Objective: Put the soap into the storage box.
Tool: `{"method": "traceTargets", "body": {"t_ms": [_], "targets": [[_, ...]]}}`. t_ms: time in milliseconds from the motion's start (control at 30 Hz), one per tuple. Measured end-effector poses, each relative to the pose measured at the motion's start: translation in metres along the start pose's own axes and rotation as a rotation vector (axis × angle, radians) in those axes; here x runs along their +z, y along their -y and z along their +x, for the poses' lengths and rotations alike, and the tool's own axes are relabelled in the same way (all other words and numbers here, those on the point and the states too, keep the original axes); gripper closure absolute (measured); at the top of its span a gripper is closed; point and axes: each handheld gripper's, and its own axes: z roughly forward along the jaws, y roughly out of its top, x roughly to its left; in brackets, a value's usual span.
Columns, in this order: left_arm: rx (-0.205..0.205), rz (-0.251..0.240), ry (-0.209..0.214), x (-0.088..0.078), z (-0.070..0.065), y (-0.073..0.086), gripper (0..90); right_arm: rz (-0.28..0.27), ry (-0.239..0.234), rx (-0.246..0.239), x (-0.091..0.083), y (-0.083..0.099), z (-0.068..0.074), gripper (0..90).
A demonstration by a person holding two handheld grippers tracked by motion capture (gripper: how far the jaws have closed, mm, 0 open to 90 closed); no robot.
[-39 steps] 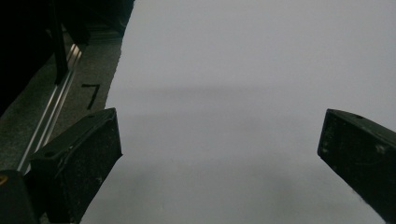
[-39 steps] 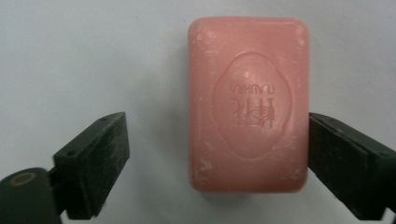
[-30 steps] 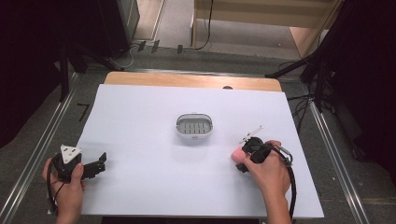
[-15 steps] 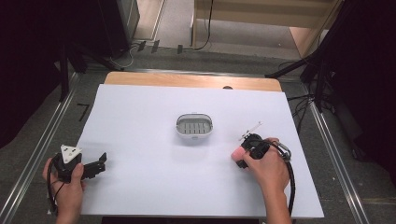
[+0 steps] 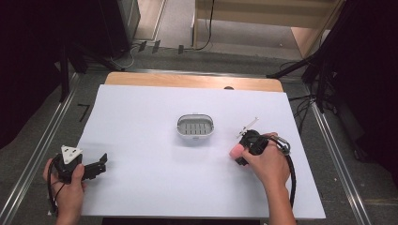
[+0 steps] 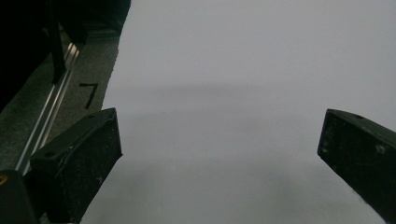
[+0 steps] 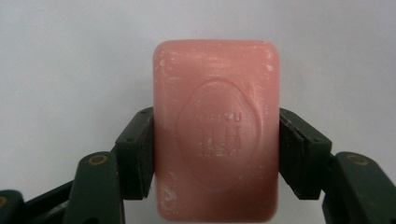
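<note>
On the white table (image 5: 155,187), the right gripper (image 5: 240,152) clamps a pink soap (image 7: 215,126) by its long sides, both pads pressed flush, having just closed on it; the bar sits low over the sheet, right of the grey soap dish (image 5: 195,126); the left gripper (image 5: 96,165) rests near the table's left edge, jaws wide and holding nothing.

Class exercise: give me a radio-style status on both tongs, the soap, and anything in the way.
Right tongs shut on pink soap bar. Left tongs open, empty, over the white table. Soap dish ahead, path clear.
</note>
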Motion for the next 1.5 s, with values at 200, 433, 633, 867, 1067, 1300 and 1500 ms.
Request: {"method": "traceTargets", "body": {"t_ms": [200,433,633,867,1067,1300,1500], "targets": [[0.001,0.0,-0.001,0.0,0.0,0.0,0.1,0.01,-0.015,-0.054,-0.008,-0.017,-0.002,38.8],[0.0,-0.003,-0.007,0.0,-0.001,0.0,2.9,0.026,-0.016,-0.134,-0.014,-0.038,-0.008,38.8],[-0.005,-0.005,-0.012,0.0,0.0,0.0,2.9,0.034,-0.021,-0.177,-0.018,-0.052,-0.011,38.9],[0.004,-0.003,-0.012,0.0,-0.001,0.0,0.0,-0.02,-0.038,-0.229,-0.027,-0.067,-0.011,38.9],[0.001,-0.002,-0.011,0.0,-0.001,0.0,0.0,-0.021,-0.026,-0.249,-0.035,-0.078,-0.015,38.9],[0.002,0.001,-0.009,0.0,-0.001,0.0,0.0,-0.031,-0.043,-0.299,-0.039,-0.093,-0.012,38.9],[0.004,0.004,-0.009,0.0,-0.001,0.0,0.0,-0.04,-0.047,-0.346,-0.037,-0.107,-0.009,38.9]]}}
